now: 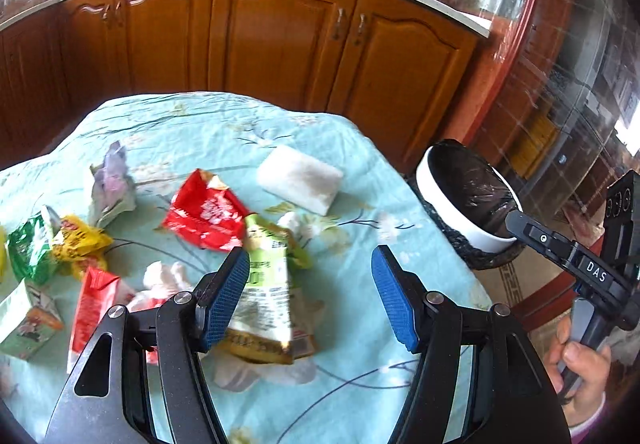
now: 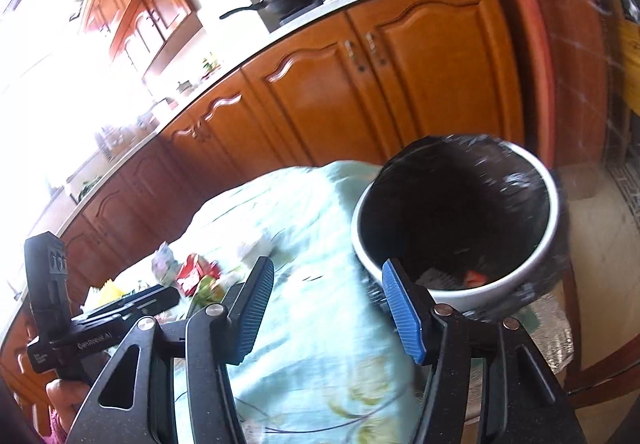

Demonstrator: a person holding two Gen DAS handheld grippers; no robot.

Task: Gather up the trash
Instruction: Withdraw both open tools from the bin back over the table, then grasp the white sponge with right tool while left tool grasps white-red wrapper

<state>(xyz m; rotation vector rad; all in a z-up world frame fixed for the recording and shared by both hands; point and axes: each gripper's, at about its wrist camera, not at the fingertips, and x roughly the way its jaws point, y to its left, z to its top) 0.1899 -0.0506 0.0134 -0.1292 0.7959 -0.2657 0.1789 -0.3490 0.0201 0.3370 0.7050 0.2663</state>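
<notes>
wrappers (image 1: 204,214) litter cloth; both grippers (image 1: 310,294) (image 2: 328,310) open, seemingly empty.

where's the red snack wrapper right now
In the left wrist view, the red snack wrapper lies on the table's floral cloth, left of centre, between the white sponge and the green pouch.

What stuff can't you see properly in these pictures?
- What's in the bin: right wrist view shows only a red scrap and something grey in the dark liner; the right gripper finger covers the rest.
- Green packet: left wrist view, print blurred, its left edge behind the left gripper finger.
- Wrappers at the left edge: cut off by the frame.
- Window side: right wrist view, washed out by glare.
</notes>
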